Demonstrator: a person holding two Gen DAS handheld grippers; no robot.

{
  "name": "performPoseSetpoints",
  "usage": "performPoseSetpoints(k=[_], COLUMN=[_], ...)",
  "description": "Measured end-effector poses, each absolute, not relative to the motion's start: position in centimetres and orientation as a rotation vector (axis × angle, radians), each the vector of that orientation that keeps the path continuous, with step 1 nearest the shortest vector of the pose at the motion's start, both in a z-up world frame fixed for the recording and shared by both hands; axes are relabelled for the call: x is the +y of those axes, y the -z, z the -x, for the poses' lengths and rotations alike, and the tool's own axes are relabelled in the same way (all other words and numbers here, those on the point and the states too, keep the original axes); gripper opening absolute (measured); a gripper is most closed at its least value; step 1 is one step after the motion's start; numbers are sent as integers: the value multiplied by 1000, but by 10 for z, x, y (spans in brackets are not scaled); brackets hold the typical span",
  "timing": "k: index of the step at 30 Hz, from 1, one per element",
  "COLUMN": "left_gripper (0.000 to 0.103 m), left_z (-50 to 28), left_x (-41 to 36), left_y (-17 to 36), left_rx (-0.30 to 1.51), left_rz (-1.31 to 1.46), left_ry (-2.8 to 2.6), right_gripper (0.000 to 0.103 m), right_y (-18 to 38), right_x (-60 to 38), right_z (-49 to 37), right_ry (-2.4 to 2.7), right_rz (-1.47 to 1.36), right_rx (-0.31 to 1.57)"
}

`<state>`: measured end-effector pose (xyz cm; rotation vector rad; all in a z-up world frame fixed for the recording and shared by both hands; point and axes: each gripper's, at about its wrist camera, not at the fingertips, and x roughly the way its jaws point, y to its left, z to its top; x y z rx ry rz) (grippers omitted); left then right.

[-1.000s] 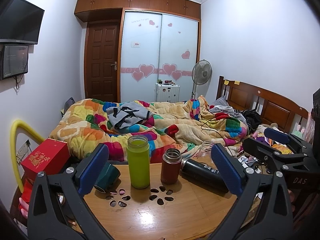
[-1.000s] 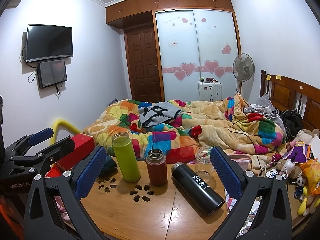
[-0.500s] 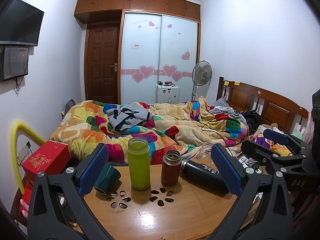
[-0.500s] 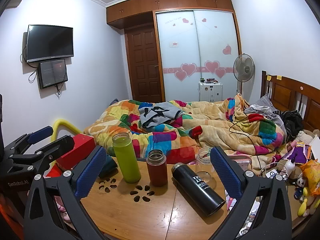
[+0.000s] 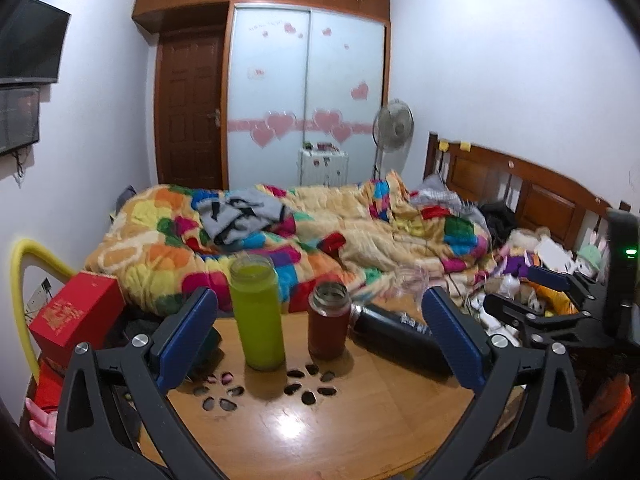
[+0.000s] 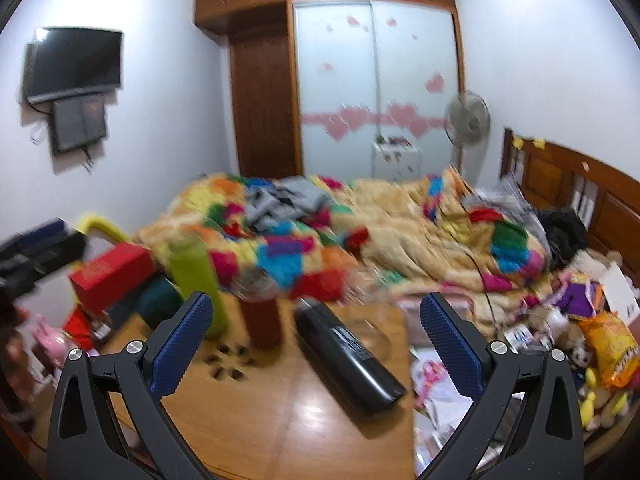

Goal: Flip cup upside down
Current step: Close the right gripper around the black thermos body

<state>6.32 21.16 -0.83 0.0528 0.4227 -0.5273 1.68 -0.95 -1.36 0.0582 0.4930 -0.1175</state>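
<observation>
On the round wooden table (image 5: pixel 360 420) stand a tall green bottle (image 5: pixel 258 316) and a shorter red-brown flask (image 5: pixel 329 326), both upright and open-topped. A black flask (image 5: pixel 396 338) lies on its side to their right; it also shows in the right wrist view (image 6: pixel 348 356). A clear glass cup (image 6: pixel 368 312) stands behind it, blurred. The green bottle (image 6: pixel 196 280) and red-brown flask (image 6: pixel 260 320) show in the right wrist view too. My left gripper (image 5: pixel 316 340) is open and empty before the bottles. My right gripper (image 6: pixel 316 344) is open and empty above the black flask.
A dark teal cup (image 5: pixel 208 344) lies at the table's left edge beside a red box (image 5: pixel 76 316). A bed with a bright quilt (image 5: pixel 280 240) lies behind the table. Toys and clutter (image 6: pixel 580 320) crowd the right side. A yellow tube (image 5: pixel 24 280) arcs at left.
Both grippers have moved, and the right wrist view is now motion-blurred and shifted right. Both stay open and empty. The objects on the table have not moved.
</observation>
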Motion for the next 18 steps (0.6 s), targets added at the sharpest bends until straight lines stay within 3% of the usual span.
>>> performPoseSetpoints(k=[14, 16, 18], left_gripper=[103, 103, 103], left_z=[-87, -87, -87], left_x=[172, 168, 165], left_y=[98, 110, 120], left_rx=[583, 590, 597], left_rz=[-187, -206, -215], left_ry=[481, 483, 494], right_gripper=[101, 98, 84], right_y=[165, 174, 182], right_x=[-100, -102, -104], right_z=[-80, -88, -92], right_ry=[4, -18, -52], right_rz=[-117, -115, -125], right_rx=[883, 906, 922])
